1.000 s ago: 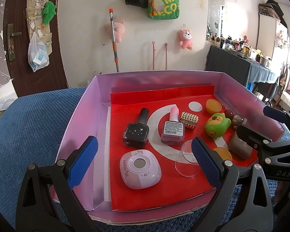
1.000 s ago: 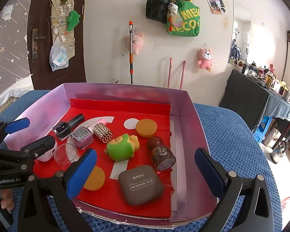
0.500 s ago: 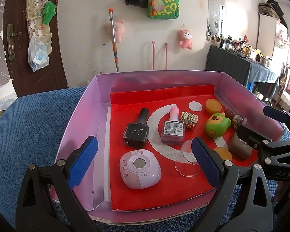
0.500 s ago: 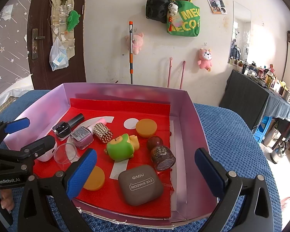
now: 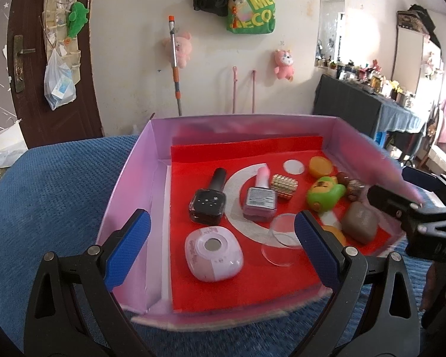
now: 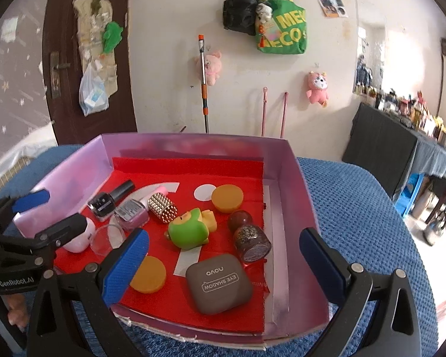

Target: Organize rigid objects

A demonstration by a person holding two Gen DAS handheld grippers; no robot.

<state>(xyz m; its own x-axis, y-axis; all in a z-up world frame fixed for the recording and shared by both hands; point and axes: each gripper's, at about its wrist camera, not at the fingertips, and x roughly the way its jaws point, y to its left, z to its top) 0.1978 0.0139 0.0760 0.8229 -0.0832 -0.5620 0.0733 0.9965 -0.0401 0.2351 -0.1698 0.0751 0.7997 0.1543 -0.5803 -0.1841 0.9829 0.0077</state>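
A pink box (image 5: 133, 178) (image 6: 294, 184) with a red liner holds several small objects. In the left wrist view: a pink-white compact (image 5: 212, 250), a black nail polish bottle (image 5: 208, 202), a pink nail polish bottle (image 5: 258, 202), a gold studded piece (image 5: 284, 186), a clear dish (image 5: 281, 239), a green toy (image 5: 324, 197). In the right wrist view: a grey eye shadow case (image 6: 218, 282), a glitter bottle (image 6: 251, 238), two orange discs (image 6: 226, 197) (image 6: 148, 273). My left gripper (image 5: 221, 250) is open over the box's near left. My right gripper (image 6: 221, 263) is open over its near right. Both are empty.
The box sits on a blue knitted cover (image 5: 53, 196) (image 6: 356, 208). Behind it is a white wall with a mop handle (image 5: 174, 59), plush toys and a green bag (image 6: 282, 29). A brown door (image 5: 29, 59) is at the left, a dark table (image 6: 401, 145) at the right.
Both grippers have shifted slightly, with motion blur at the box's right wall in the left wrist view. The objects lie as before and both grippers stay open.
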